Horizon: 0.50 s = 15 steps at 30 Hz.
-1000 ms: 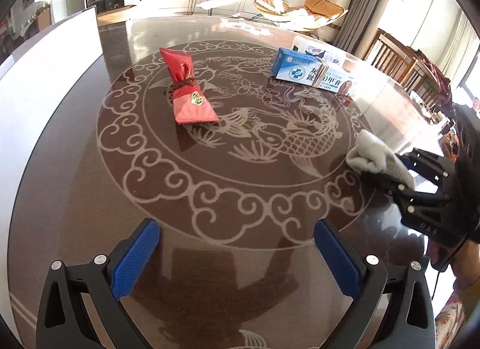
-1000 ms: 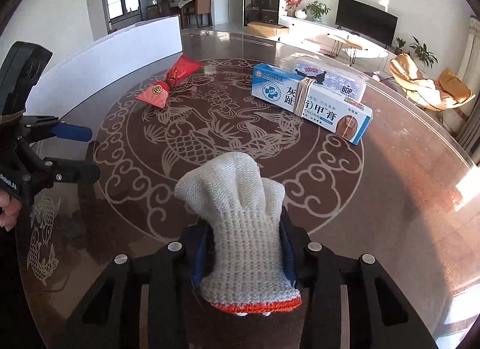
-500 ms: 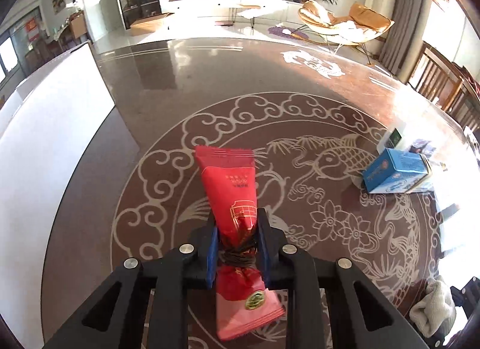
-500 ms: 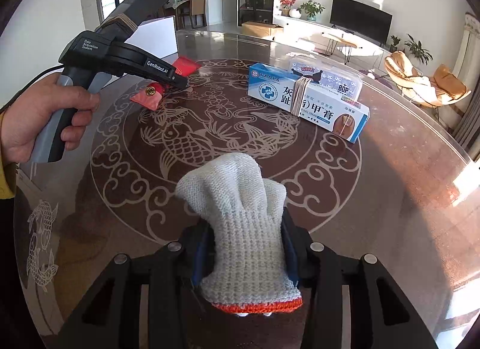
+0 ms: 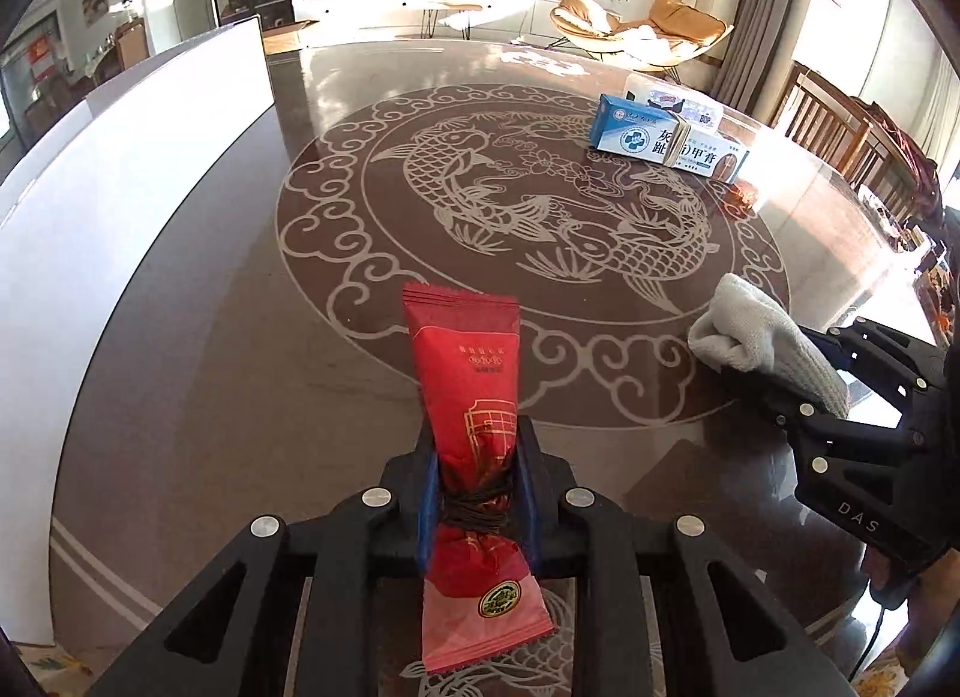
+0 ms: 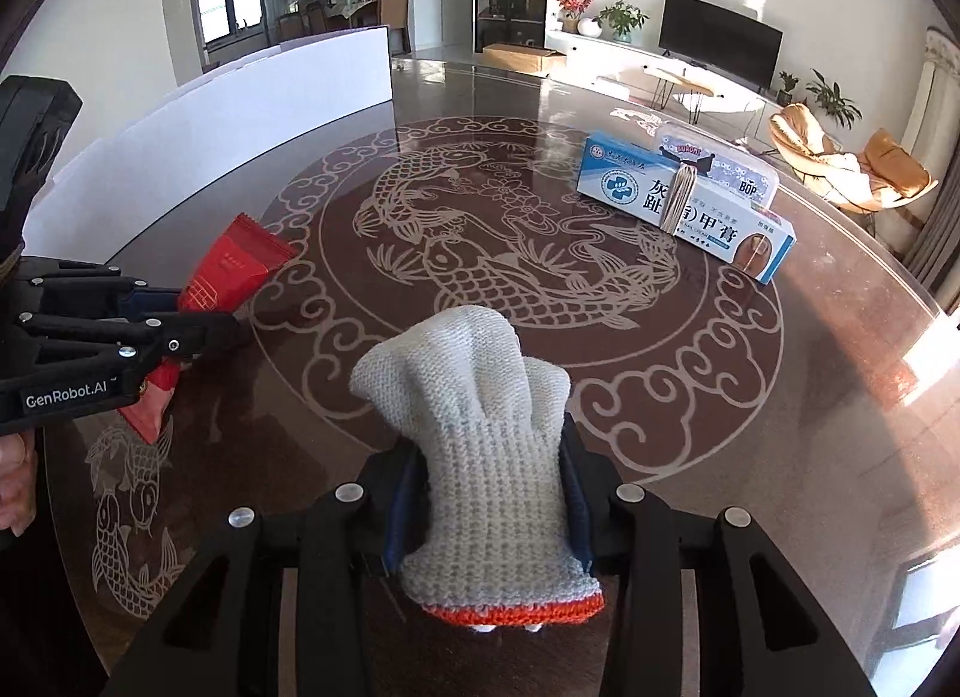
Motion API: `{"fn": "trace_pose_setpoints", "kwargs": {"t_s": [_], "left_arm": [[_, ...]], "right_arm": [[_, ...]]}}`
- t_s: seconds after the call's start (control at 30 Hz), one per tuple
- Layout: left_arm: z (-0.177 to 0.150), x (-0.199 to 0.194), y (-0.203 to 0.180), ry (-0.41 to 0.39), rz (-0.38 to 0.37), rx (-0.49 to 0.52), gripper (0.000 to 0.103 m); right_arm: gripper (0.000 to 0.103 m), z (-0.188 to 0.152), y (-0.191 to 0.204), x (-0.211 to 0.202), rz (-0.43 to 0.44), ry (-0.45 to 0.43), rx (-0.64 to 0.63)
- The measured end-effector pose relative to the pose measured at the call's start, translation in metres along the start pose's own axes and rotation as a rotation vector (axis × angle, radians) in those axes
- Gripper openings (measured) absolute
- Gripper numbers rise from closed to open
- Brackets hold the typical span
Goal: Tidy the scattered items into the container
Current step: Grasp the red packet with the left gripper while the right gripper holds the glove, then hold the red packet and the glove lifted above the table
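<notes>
I'm over a glossy brown counter [image 5: 216, 349] with carp inlay, white container [image 5: 120, 205] along its left edge. Middle lies open (boxes [image 6: 684, 199] far right). Left gripper [image 5: 474, 493] jaws easing open around the red packet [image 5: 468, 397]; right gripper [image 6: 486, 511] jaws easing open around the knit glove [image 6: 480, 433].

Red packet [image 5: 465, 397] waist hidden between tool pads; person's hand [image 6: 15, 487] cut off by left edge.

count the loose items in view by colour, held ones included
red: 1, the red foil snack packet tied with dark string
white: 1, the white knitted glove with an orange cuff
blue and white: 1, the blue and white cardboard box
clear: 1, the clear plastic pack behind it
total: 4
</notes>
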<state>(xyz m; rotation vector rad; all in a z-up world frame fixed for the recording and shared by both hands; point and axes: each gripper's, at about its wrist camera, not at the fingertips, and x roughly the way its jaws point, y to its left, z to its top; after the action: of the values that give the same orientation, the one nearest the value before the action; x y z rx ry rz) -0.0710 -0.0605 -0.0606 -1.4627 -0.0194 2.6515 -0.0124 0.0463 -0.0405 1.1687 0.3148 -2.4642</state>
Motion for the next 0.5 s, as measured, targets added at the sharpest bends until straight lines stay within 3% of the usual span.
{"fn": "trace_pose_setpoints", "kwargs": {"t_s": [0.03,0.07,0.1,0.13,0.37,0.4,0.5], "left_arm": [[0.0,0.001,0.0,-0.007,-0.005,0.002,0.034],[0.0,0.001,0.001,-0.012,-0.015,0.007,0.044],[-0.001,0.003,0.002,-0.009,-0.024,0.008,0.074],[-0.003,0.005,0.004,-0.001,-0.028,0.002,0.095],[-0.001,0.015,-0.009,-0.012,0.047,0.047,0.098],[-0.002,0.017,-0.008,-0.017,0.056,0.041,0.103],[0.0,0.017,-0.002,-0.028,0.072,0.009,0.103]], "right_arm": [[0.045,0.002,-0.001,0.002,-0.001,0.005,0.035],[0.054,0.003,-0.003,0.004,0.024,0.005,0.067],[0.064,0.004,-0.003,0.005,0.054,0.005,0.074],[0.067,0.005,-0.001,0.006,0.067,0.008,0.065],[0.071,0.006,0.011,0.011,0.031,0.021,0.023],[0.071,0.005,0.013,0.01,0.029,0.021,0.022],[0.071,0.007,0.012,0.011,0.03,0.021,0.022]]}}
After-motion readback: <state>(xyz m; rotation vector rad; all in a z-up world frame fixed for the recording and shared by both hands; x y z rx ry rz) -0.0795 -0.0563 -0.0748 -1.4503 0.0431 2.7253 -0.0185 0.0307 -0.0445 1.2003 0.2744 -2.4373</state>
